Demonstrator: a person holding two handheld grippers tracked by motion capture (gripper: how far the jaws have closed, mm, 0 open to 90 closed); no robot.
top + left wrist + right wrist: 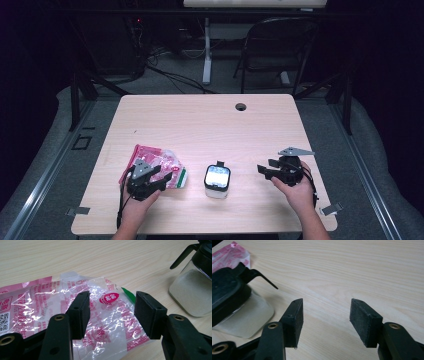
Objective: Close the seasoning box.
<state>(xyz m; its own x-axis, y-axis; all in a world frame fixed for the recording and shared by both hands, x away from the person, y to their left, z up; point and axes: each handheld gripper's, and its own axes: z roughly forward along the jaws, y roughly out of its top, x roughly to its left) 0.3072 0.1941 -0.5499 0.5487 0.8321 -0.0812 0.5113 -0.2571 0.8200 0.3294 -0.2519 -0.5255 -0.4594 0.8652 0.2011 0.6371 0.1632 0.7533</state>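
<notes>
At the left of the table (pixel 200 120), the left gripper (pixel 111 312) hovers with its jaws spread over a crinkled pink-and-clear plastic packet (pixel 62 307) lying flat on the wood, the pads not pressing on it. Just right of the packet stands a glass jar (pixel 217 181) with a black lid. Further right, well apart from the jar, the right gripper (pixel 325 320) is held with jaws released and nothing between them.

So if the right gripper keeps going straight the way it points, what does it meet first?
Probably nothing: the right gripper points along bare wooden table, and the black-lidded glass jar sits off to its side, though depth is unclear.
</notes>
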